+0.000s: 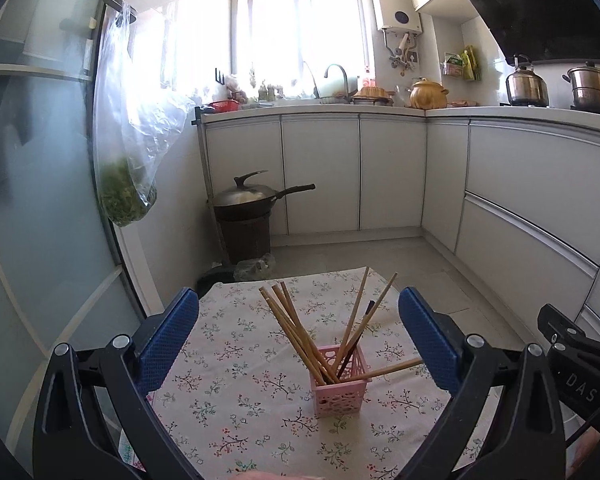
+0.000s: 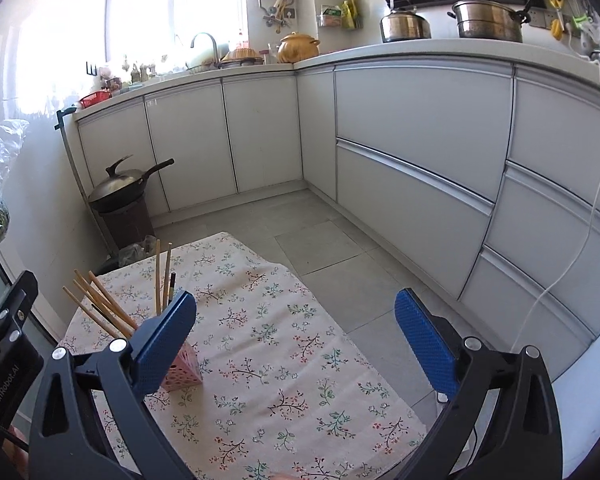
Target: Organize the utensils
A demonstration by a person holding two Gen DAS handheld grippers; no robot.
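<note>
Here, far left in the left wrist view, we see a clear plastic bag (image 1: 130,152) of greens hanging by the glass door, then a lidded wok (image 1: 246,196) on a dark stand on the floor. Next comes the left gripper (image 1: 299,334), jaws spread wide, nothing between the pads. It hangs above the floral tablecloth (image 1: 236,380) on the table. Framed between its blue fingers (image 1: 168,340) sits the pink basket (image 1: 340,380), upright on the cloth and touched by neither finger. Wooden chopsticks (image 1: 296,332) stand in it, fanned out; one lies low, tipped over the basket's right rim. One darker stick among them may be a different utensil, hard for us to tell. At the right edge of that view, part of the right gripper (image 1: 572,344) shows.

In the right wrist view, the right gripper (image 2: 296,334) is also fully spread and holds nothing, over bare cloth and floor. The basket sits behind its left finger (image 2: 164,340), partly hidden, chopsticks sticking up beside it. White cabinets (image 2: 420,140) run along the right.
</note>
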